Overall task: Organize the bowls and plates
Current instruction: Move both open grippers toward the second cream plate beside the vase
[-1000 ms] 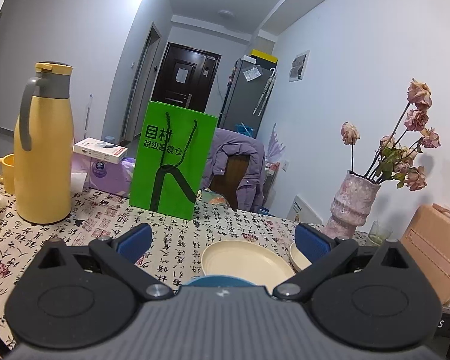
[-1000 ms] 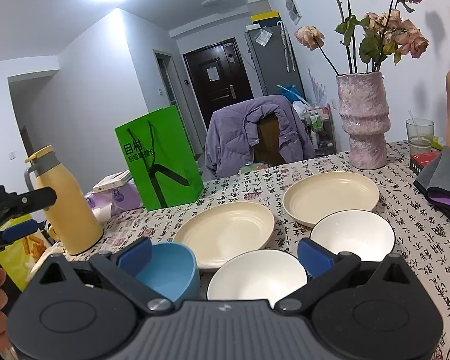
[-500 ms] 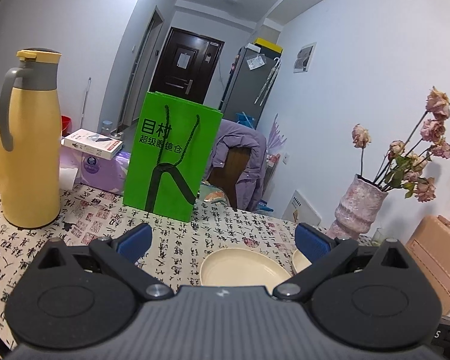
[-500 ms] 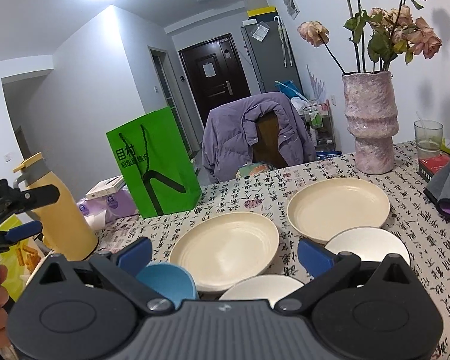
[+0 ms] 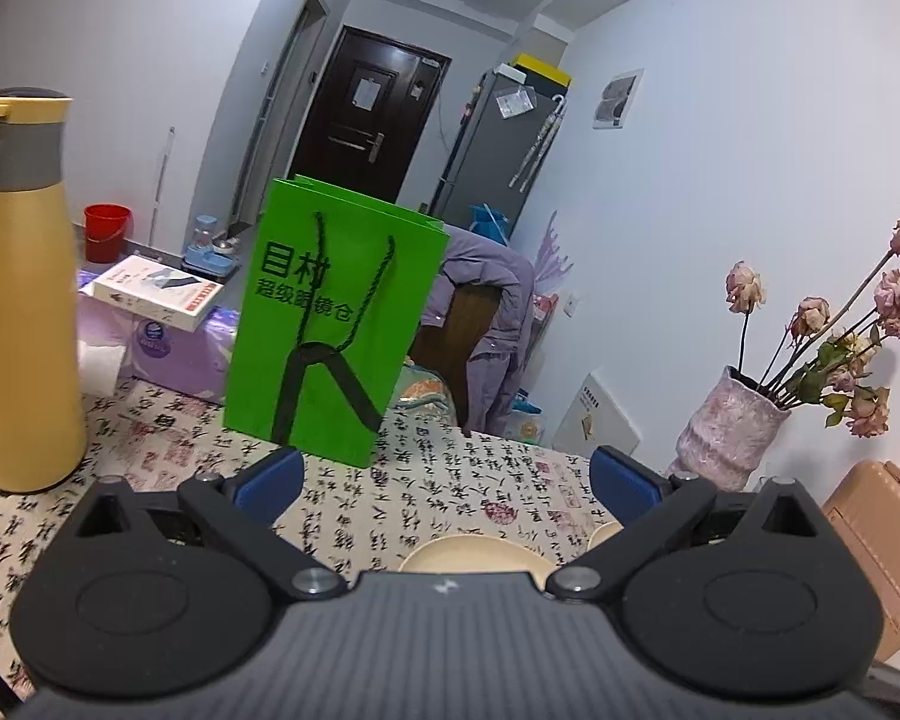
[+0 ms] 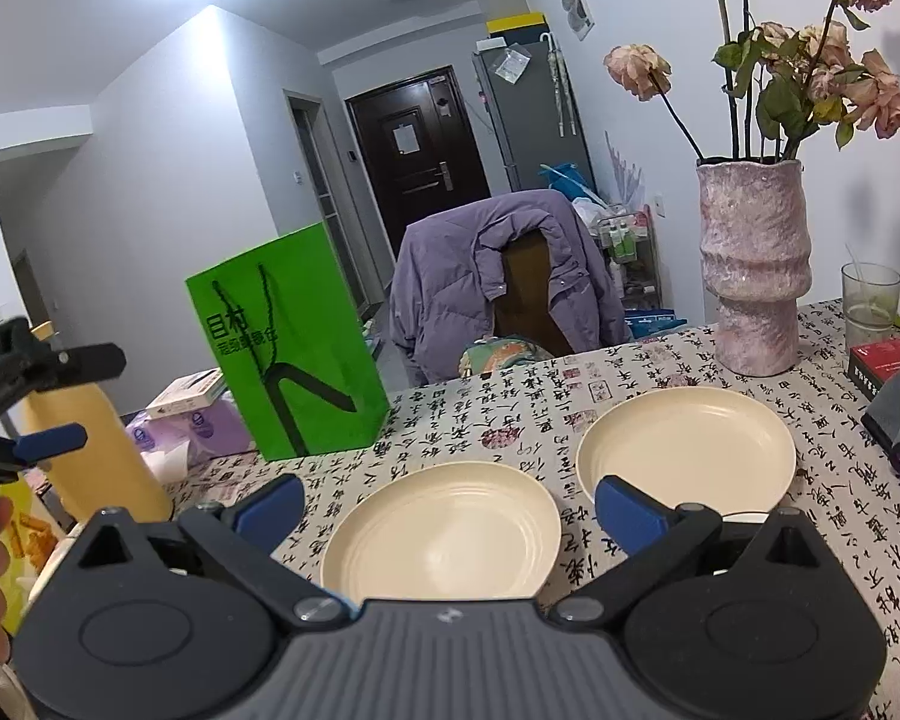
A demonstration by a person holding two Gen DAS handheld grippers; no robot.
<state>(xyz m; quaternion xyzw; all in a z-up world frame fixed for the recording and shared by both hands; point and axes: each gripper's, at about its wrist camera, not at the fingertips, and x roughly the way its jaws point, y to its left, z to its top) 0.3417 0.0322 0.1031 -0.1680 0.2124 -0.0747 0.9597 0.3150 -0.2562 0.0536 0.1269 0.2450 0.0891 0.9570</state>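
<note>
- Left tongs are spread wide with nothing between them, above the tabletop.
- Right tongs are likewise wide apart and empty, just above the near plate.
- Two cream plates lie on the tabletop; the far plate sits beside the near one, in front of the vase.
- A green bag stands upright behind the near plate.
- A yellow flask stands left of the bag.
</note>
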